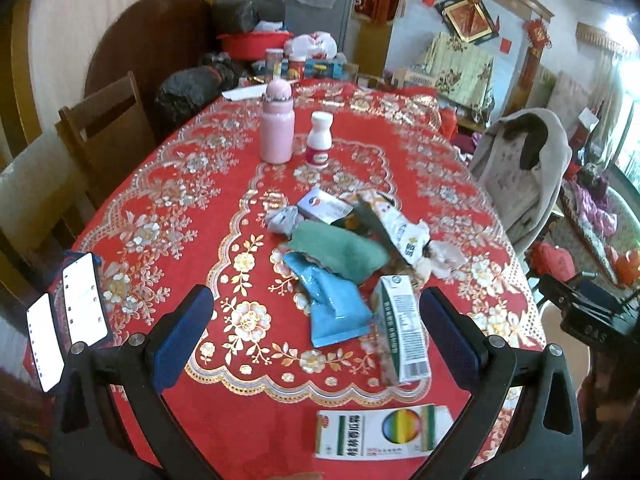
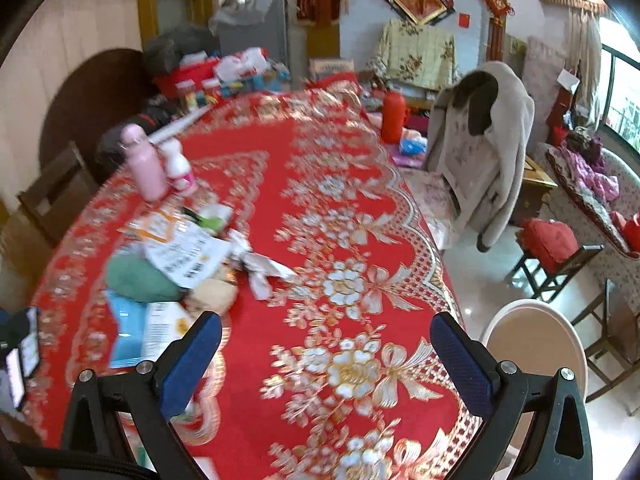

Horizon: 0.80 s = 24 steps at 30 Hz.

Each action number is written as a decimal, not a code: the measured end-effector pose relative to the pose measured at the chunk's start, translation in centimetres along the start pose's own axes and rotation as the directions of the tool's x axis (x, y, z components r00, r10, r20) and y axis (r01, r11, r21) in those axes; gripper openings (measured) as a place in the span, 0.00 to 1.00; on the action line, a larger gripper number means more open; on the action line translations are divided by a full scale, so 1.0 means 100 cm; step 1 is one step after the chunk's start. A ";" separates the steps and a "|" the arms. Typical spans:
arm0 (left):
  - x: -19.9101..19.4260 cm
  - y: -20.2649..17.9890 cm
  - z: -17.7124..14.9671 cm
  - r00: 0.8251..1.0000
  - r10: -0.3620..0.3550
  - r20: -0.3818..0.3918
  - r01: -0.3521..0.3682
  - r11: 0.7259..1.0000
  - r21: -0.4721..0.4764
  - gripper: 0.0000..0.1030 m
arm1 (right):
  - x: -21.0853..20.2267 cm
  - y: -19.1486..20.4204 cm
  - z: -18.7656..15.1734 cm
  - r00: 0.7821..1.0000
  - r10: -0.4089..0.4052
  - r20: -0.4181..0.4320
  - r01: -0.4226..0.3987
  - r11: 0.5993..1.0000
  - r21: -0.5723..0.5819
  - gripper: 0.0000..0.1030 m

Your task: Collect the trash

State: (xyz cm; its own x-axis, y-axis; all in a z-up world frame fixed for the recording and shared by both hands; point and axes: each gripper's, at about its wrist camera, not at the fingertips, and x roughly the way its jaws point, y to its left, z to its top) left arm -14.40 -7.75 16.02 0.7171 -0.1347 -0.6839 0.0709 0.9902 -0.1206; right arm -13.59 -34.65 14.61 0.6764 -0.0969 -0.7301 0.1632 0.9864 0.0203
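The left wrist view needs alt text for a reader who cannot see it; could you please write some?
The open left gripper hovers over a red floral tablecloth strewn with trash: a blue pouch, a green wrapper, a green-and-white carton and a flat medicine box. Behind them stand a pink bottle and a small white bottle.

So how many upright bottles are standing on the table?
2: a pink bottle and, beside it on its right, a smaller white bottle, both beyond the trash pile. Clutter at the far end may hide others.
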 end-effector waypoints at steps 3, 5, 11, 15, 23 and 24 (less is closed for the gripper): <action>-0.012 -0.003 -0.001 1.000 0.008 0.023 -0.008 1.000 0.008 0.99 | -0.021 0.008 -0.001 0.999 0.014 0.039 -0.014 1.000 -0.003 1.00; -0.017 -0.005 -0.003 0.999 0.010 0.030 -0.010 1.000 0.008 0.99 | -0.036 0.014 -0.002 0.997 0.030 0.070 -0.030 1.000 -0.005 1.00; -0.033 -0.009 -0.006 0.998 -0.005 0.060 0.004 1.000 0.014 0.99 | -0.061 0.027 -0.006 0.992 0.053 0.116 -0.049 0.998 -0.030 1.00; -0.042 -0.014 -0.007 0.997 -0.009 0.082 0.008 1.000 0.017 0.99 | -0.072 0.030 -0.007 0.989 0.058 0.135 -0.052 0.997 -0.050 1.00; -0.053 -0.019 -0.006 0.993 -0.005 0.117 0.003 1.000 0.013 0.99 | -0.090 0.030 -0.003 0.982 0.066 0.177 -0.057 0.997 -0.058 1.00; -0.055 -0.020 -0.007 0.993 -0.004 0.120 0.003 1.000 0.012 0.99 | -0.092 0.030 -0.003 0.981 0.067 0.182 -0.058 0.997 -0.058 1.00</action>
State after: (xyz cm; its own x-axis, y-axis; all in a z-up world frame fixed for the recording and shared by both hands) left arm -18.93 -8.99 19.51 0.7949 -0.1331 -0.5920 0.0811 0.9902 -0.1137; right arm -19.56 -30.79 21.15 0.8050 -0.0528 -0.5909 0.0818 0.9964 0.0224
